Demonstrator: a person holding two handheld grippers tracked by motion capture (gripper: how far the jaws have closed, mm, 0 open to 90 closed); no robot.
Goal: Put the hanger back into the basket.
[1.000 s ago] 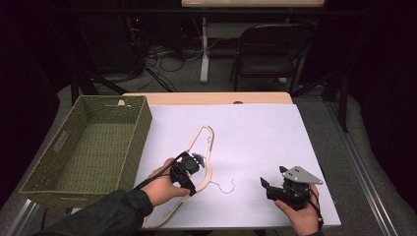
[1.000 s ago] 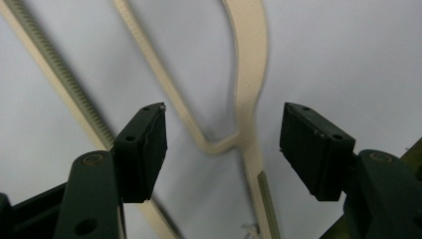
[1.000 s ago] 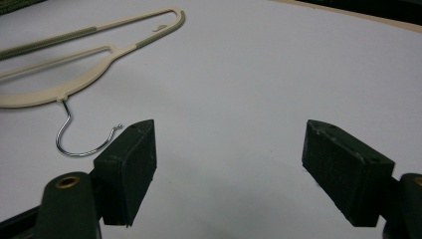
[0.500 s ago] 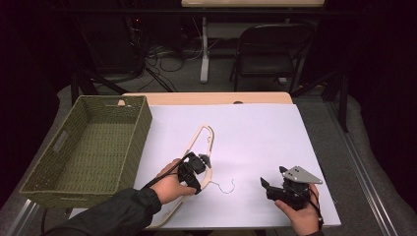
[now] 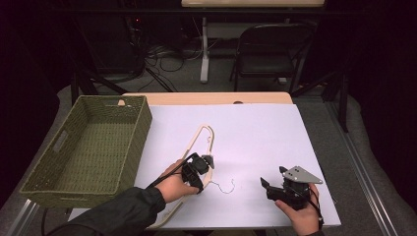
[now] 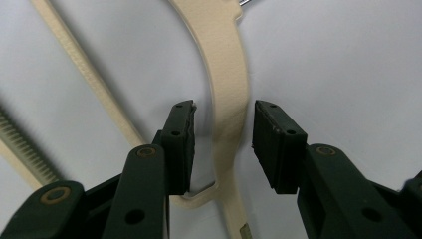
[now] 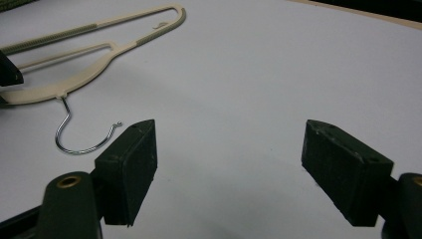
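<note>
Green woven basket (image 5: 88, 147) sat at the table's left edge, on the white sheet (image 5: 265, 142) covering the table. Just right of it lay the cream hanger (image 5: 199, 142), flat on the sheet. Left gripper (image 5: 199, 169) was down over the hanger's curved shoulder near the neck. In the left gripper view the hanger arm (image 6: 226, 99) ran straight up between the two jaws, gap showing on both sides, so pads not yet pressing; jaws stood at a narrow-to-middling spread, straddling it. Lower bar (image 6: 84, 74) passed left of the left pad. Hook's root was cut off at that view's top edge.

In the high view the hand and gripper covered the hanger's middle; its near end poked out below the sleeve. Long axis ran diagonal, far tip up-right toward the table's middle, near end down-left toward the person. Metal hook (image 5: 227, 187) stuck out to the right, curl opening upward in the right gripper view (image 7: 82, 134).

Right gripper (image 5: 275, 189) rested low on the sheet near the front edge, well apart from the hanger, jaws spread wide, nothing between them.
</note>
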